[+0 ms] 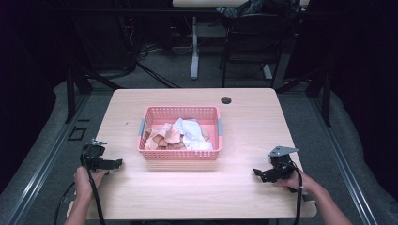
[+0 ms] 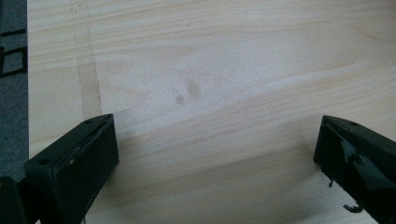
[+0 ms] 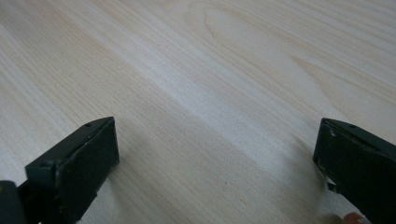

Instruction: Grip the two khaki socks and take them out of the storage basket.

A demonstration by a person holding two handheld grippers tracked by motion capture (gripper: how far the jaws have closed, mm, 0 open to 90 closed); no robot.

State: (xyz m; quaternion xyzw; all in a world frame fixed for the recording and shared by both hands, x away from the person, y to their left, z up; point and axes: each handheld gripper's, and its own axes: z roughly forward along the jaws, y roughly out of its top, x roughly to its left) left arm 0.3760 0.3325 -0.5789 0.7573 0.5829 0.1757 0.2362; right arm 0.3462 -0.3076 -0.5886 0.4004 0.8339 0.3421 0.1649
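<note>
between both grippers sits a pink basket (image 1: pixel 179 154) (cloths (image 1: pixel 180 135) inside).

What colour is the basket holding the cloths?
Pink, with grey handles at its two ends; the basket shows best in the high view.

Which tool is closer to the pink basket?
The left tool, just off the pink basket's front-left corner. The right tool is farther off, past its front-right corner.
</note>
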